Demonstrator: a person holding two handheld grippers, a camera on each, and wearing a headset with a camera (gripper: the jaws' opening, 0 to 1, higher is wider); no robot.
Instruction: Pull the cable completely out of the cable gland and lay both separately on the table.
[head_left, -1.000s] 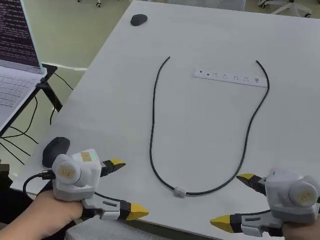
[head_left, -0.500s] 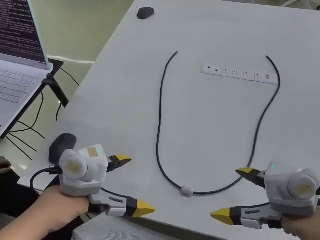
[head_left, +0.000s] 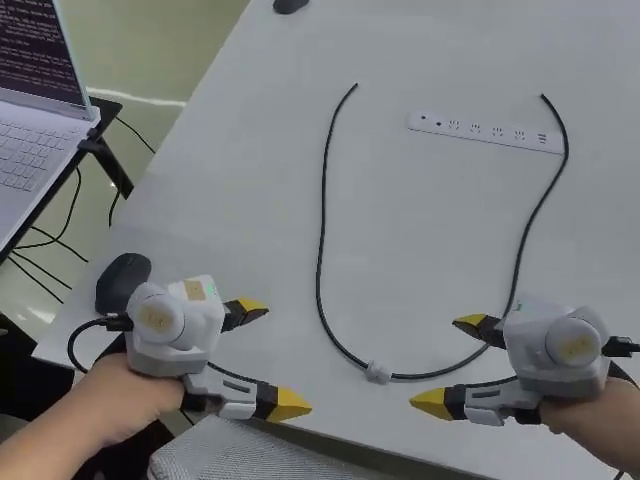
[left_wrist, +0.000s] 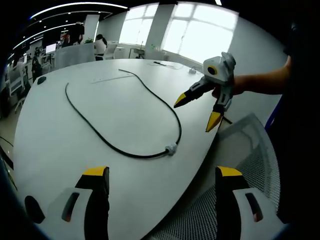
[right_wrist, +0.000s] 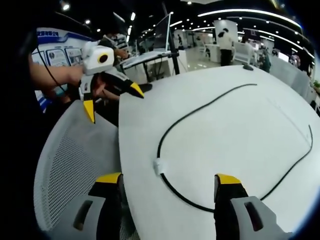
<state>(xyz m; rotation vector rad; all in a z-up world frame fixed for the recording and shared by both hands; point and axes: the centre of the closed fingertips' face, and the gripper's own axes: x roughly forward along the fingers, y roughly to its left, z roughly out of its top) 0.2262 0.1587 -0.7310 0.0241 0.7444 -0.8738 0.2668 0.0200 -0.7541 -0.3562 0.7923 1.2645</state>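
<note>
Left gripper (head_left: 272, 357): jaws spread, empty, at the near table (head_left: 430, 230) edge.
Right gripper (head_left: 445, 362): jaws spread, empty.
Cable (head_left: 321, 230): lies U-shaped on the table.
Cable gland (head_left: 377, 372): on the cable's bend, between the grippers.

A long black cable (head_left: 322, 230) lies in a big U on the white table (head_left: 430, 220), with the small white cable gland (head_left: 377, 372) still on its bottom bend.
</note>
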